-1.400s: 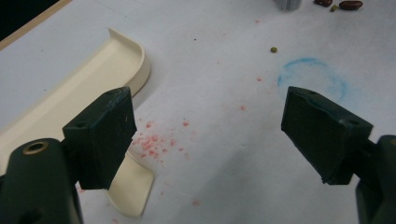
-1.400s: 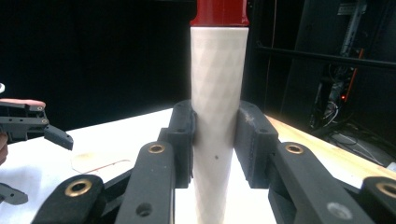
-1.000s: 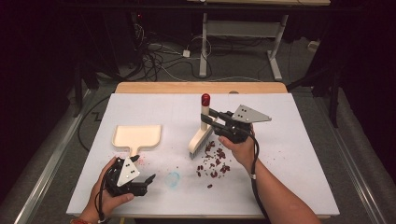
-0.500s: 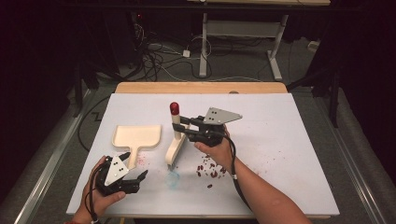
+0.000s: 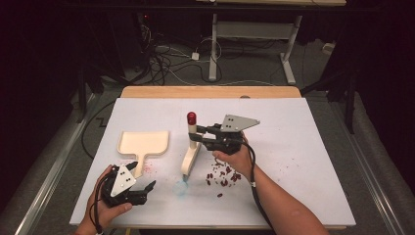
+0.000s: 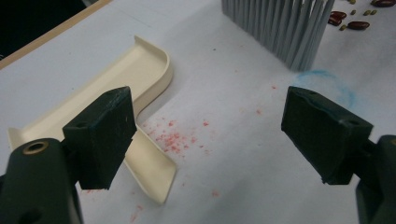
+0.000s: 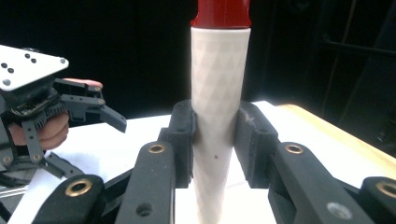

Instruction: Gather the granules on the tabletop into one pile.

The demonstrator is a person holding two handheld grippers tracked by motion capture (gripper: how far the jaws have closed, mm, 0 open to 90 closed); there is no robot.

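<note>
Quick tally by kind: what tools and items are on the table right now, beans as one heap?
Brush, held upright in the right tool: 1
Cream dustpan: 1
Heap of red beans: 1
Handheld tools, including the open left tool: 2
Total: 5

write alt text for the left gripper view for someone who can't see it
The left hand-held gripper is open above a white table, its two black jaws wide apart. The cream dustpan lies behind the jaw at the picture's left, with red crumbs beside its handle. At top are grey brush bristles, a faint blue ring and some beans.
</note>
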